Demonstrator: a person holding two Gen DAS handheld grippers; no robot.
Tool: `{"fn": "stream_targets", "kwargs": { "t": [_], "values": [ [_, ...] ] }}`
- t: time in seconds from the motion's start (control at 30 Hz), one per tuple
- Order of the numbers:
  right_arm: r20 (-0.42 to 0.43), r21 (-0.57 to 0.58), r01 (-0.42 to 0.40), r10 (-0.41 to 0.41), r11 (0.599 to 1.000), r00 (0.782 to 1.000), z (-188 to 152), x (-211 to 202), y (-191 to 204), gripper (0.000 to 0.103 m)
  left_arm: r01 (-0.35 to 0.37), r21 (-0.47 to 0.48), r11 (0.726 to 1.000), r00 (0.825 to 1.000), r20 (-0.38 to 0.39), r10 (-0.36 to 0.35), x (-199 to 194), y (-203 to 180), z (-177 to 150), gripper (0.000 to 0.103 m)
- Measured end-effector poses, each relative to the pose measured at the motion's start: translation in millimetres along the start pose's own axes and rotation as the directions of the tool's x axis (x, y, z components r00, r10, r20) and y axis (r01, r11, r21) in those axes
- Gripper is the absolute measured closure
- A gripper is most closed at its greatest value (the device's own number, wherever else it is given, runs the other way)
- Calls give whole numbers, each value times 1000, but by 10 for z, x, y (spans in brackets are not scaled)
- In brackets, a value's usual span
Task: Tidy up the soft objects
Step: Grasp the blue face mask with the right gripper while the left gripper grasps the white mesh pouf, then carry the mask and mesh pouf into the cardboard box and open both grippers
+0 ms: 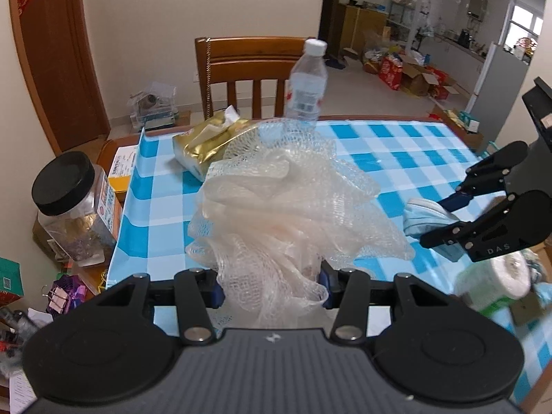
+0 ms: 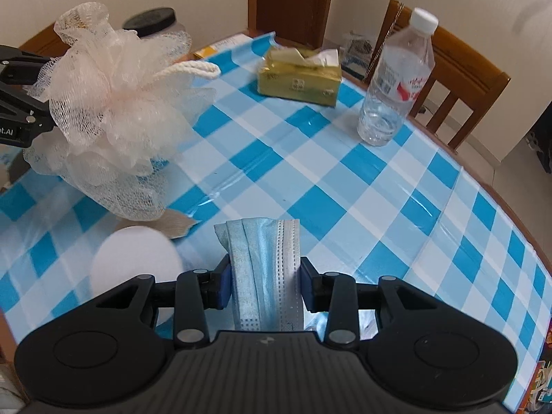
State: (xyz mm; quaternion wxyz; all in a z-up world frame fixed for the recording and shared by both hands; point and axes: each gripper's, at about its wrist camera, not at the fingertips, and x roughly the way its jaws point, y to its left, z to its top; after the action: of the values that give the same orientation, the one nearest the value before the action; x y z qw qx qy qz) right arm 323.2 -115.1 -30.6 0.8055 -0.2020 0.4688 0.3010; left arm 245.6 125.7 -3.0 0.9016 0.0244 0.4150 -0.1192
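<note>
My left gripper [image 1: 272,288] is shut on a pale pink mesh bath pouf [image 1: 286,207] and holds it above the blue-and-white checked tablecloth [image 1: 396,151]. The pouf also shows at the left of the right wrist view [image 2: 114,110], with its white cord loop [image 2: 193,67]. My right gripper [image 2: 264,284] is shut on a folded blue face mask [image 2: 265,269], held above the table. In the left wrist view the right gripper [image 1: 445,217] is at the right with the mask [image 1: 424,219] between its fingers.
A gold tissue pack [image 2: 300,79] and a clear water bottle [image 2: 396,79] stand at the table's far side, before a wooden chair [image 1: 248,65]. A black-lidded jar [image 1: 72,207] stands beside the table's left edge. A white paper roll [image 2: 134,258] lies below the right gripper.
</note>
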Motion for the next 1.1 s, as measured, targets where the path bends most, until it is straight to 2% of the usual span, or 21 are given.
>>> {"fn": "stream_targets", "kwargs": {
  "t": [0.17,0.33,0.53,0.73,0.9,1.1],
  "values": [
    [26,1,5,-5,1000,1000,-105,-323,171,60,43,48,998,999,11,-44,-283,-193,-53,56],
    [54,27,14,-16,1000,998,-276,-678,330,60,104,134,986,994,3,-105,-487,-439,-132,57],
    [64,91,39,-45,995,997,-620,-1028,504,60,178,208,962,984,-7,-181,-632,-719,-228,57],
    [80,162,52,-66,985,995,-1044,-1327,647,60,200,251,947,979,-24,-200,-725,-1059,-278,58],
    [98,205,42,-64,978,993,-1433,-1507,612,60,210,252,945,977,-26,-210,-751,-1437,-259,58],
    [91,246,51,-75,968,993,-1926,-1703,291,60,231,275,933,972,-22,-234,-687,-2013,-174,58]
  ]
}}
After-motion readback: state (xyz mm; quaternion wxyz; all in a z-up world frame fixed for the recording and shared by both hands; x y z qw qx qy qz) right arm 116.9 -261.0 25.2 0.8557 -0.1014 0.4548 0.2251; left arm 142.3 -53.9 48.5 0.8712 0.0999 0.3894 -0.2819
